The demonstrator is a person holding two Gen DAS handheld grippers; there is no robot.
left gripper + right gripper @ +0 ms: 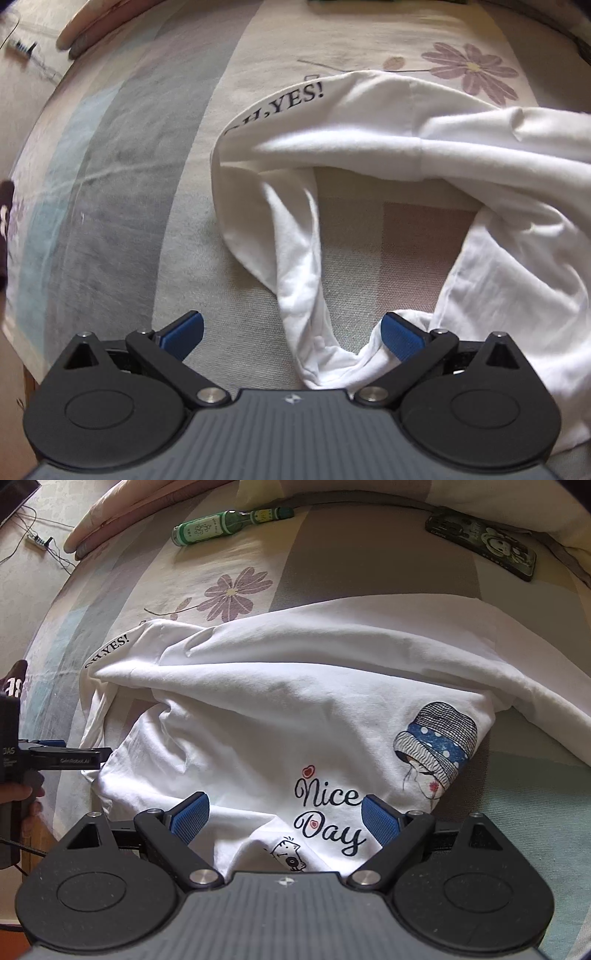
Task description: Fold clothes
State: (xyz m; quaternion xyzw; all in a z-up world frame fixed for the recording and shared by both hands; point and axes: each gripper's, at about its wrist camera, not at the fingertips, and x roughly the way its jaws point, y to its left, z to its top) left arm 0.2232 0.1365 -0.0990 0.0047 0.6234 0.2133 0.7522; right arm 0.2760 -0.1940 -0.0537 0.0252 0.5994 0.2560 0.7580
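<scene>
A crumpled white T-shirt (pixel 369 147) lies on the striped, flowered bedsheet (pixel 122 206), with "OH,YES!" printed along one hem. In the left wrist view a twisted loop of its fabric hangs down between the jaws of my left gripper (pixel 292 334), which is open; the cloth brushes the right blue pad (pixel 400 336). In the right wrist view the T-shirt (pixel 295 701) shows a "Nice Day" print and a hat drawing. My right gripper (pixel 286 818) stands open just above that print. The left gripper (pixel 99 755) shows at the shirt's left edge, held by a hand (pixel 18 794).
A green bottle (pixel 229 522) lies at the far side of the bed, and a phone in a dark case (pixel 484 546) at the far right. A pillow (pixel 110 513) sits at the back left. A dark garment (pixel 16 679) is at the left edge. A power strip (pixel 37 539) lies on the floor.
</scene>
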